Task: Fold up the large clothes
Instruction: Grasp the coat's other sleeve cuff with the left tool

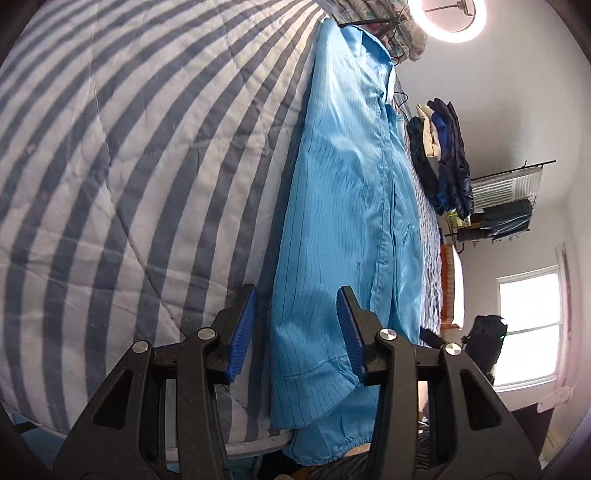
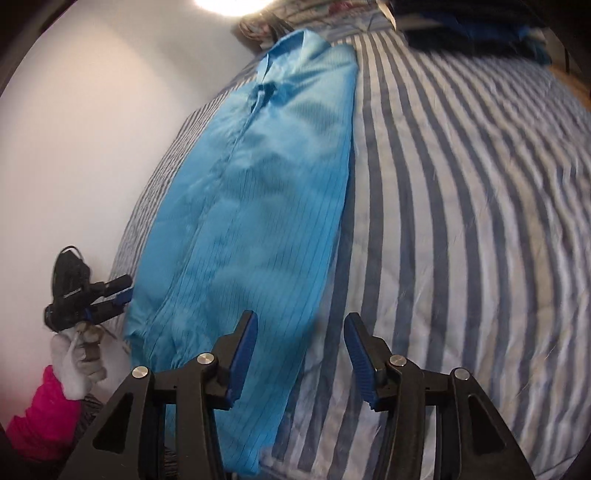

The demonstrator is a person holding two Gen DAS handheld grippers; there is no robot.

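Observation:
A long light-blue garment [image 1: 343, 206] with thin dark pinstripes lies lengthwise on the striped quilt [image 1: 129, 155], folded into a narrow strip with its collar at the far end. My left gripper [image 1: 297, 328] is open above the near hem, which hangs over the bed's edge; the cloth shows between the blue pads [image 1: 242, 332] without being pinched. In the right wrist view the same garment [image 2: 251, 192] runs along the bed's left side. My right gripper [image 2: 301, 339] is open over its near right edge and the quilt [image 2: 461, 221]. The left gripper [image 2: 123, 291] shows at the garment's left edge, in a gloved hand.
A stack of folded dark and cream clothes [image 1: 439, 158] sits at the bed's far side, seen blurred in the right wrist view [image 2: 472, 29]. A ring light [image 1: 454, 18], a floral pillow [image 1: 413, 33], a wire rack [image 1: 506, 206] and a window [image 1: 528, 325] lie beyond. A pink sleeve [image 2: 40, 417] is low left.

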